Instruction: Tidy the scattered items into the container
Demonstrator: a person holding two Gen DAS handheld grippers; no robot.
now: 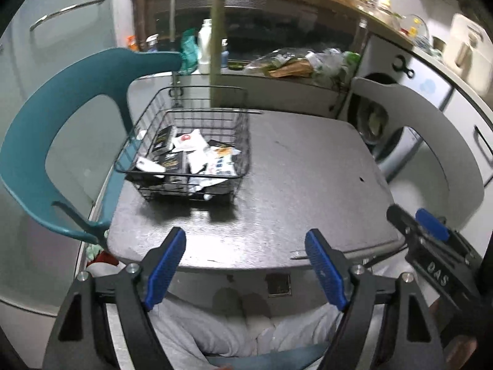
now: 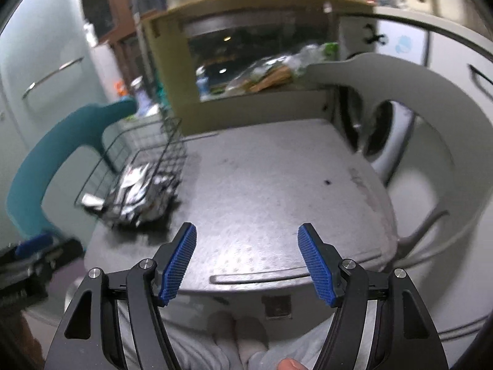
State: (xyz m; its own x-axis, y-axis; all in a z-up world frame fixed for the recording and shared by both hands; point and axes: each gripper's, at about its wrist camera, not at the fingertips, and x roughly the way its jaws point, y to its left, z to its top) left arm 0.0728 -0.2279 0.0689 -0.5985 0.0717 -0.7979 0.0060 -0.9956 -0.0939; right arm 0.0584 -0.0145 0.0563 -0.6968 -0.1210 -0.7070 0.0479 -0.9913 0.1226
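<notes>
Sitting at the far left corner of the worktop [image 1: 308, 185]: a black wire basket [image 1: 197, 129], its long axis running from the near left edge toward the far edge, one short end facing the tools. Filled with a loose heap of flat packets [image 1: 197, 157], white ones and black ones overlapping at mixed angles, none upright; 1 white packet [image 1: 148, 164] resting against the near left rim. Printing too small to read.

Bare grey surface over the rest of the worktop, apart from a small dark speck [image 1: 361, 180] near the right edge.

Held above the near edge, well apart from the basket: left tool [image 1: 246, 265], jaws spread wide, nothing between the blue pads. Alongside it, right tool [image 2: 247, 262], likewise spread wide and holding nothing.

Beyond the left edge, a teal chair [image 1: 61, 123]; beyond the right edge, a grey chair [image 1: 431, 129].
</notes>
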